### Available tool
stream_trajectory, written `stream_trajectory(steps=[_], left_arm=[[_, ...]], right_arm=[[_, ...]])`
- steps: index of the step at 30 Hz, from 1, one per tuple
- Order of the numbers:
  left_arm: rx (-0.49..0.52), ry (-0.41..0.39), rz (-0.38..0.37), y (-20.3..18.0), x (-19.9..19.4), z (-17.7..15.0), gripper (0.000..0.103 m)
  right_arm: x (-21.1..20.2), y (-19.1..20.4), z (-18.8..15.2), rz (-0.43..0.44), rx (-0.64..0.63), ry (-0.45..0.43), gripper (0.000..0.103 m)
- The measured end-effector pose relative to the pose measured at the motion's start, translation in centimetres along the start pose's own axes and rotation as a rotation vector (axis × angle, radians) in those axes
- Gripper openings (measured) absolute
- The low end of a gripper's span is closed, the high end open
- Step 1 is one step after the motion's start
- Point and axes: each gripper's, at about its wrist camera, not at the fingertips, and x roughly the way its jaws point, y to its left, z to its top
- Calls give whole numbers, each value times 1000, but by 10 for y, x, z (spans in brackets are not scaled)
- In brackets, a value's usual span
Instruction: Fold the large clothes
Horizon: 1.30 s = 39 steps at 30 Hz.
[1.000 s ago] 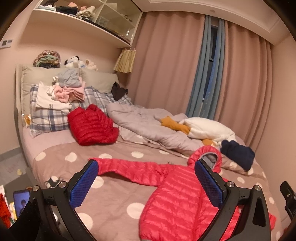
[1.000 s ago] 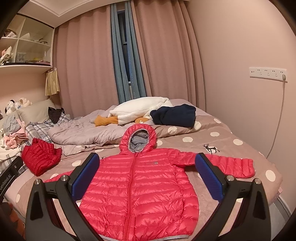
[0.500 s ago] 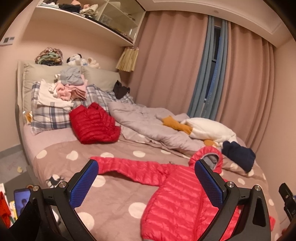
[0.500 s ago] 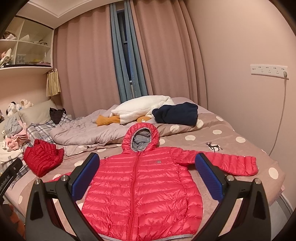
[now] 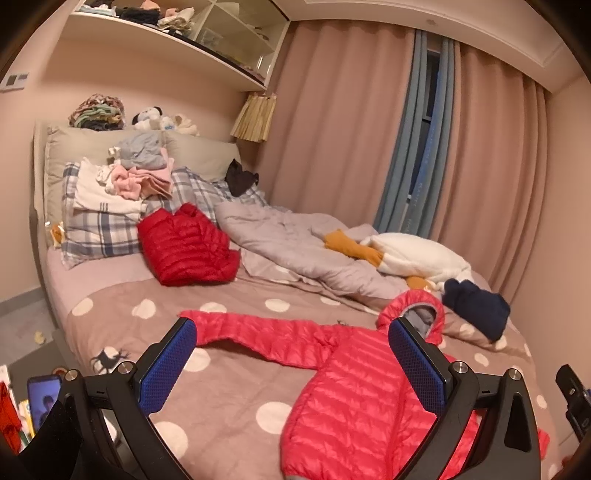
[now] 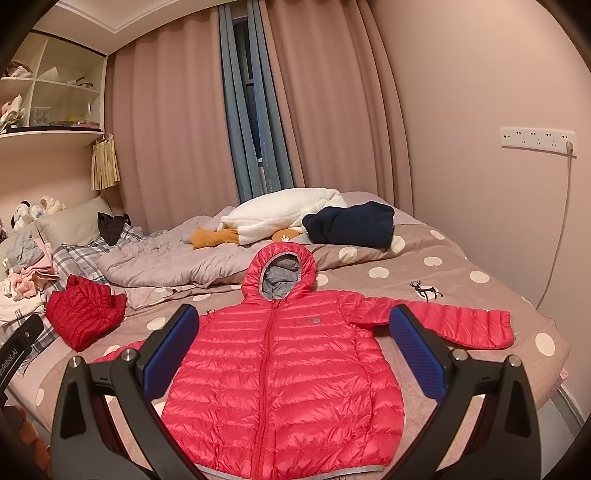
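A pink hooded puffer jacket (image 6: 284, 373) lies front-up and zipped on a polka-dot bedspread (image 6: 454, 273), both sleeves spread wide. The right gripper (image 6: 291, 354) hangs above its chest with jaws wide, holding nothing; the left gripper (image 5: 291, 365) hangs over the jacket's outstretched sleeve, equally wide and empty. Only the right wrist view shows the wall socket strip (image 6: 537, 138) and its cord. Only the left wrist view shows a lit phone (image 5: 43, 402) low at the left and the stack of clothes (image 5: 122, 181) on the plaid pillows. A folded red jacket (image 5: 186, 247) sits near the pillows. The wall shelf (image 5: 166, 35) holds bundled clothing in its open compartments.
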Motion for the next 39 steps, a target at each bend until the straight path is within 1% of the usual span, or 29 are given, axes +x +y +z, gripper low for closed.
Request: stream_trajectory(steps=[5, 10, 12, 18, 23, 27, 30, 35, 39], left_arm=[[-7, -3, -4, -1, 0, -1, 102], [-7, -2, 21, -5, 1, -5, 102], [-2, 3, 16, -7, 1, -6, 102], [16, 3, -9, -10, -1, -7, 102], [-6, 23, -39, -4, 1, -6, 102], [-23, 19, -23, 0, 1, -4, 102], [-38, 22, -25, 2, 2, -4, 102], [-47, 7, 40, 1, 5, -5, 102], [-44, 33, 31, 0, 10, -6, 102]], right_arm=[[0, -1, 0, -4, 1, 2, 103], [1, -7, 0, 11, 4, 12, 103], [2, -11, 1, 9, 15, 13, 103], [12, -23, 4, -40, 66, 26, 103], [19, -24, 2, -86, 88, 43, 103], [17, -18, 2, -79, 76, 42, 103], [16, -15, 3, -63, 65, 34, 103], [21, -11, 3, -47, 37, 47, 103], [24, -11, 3, -48, 32, 52, 103]])
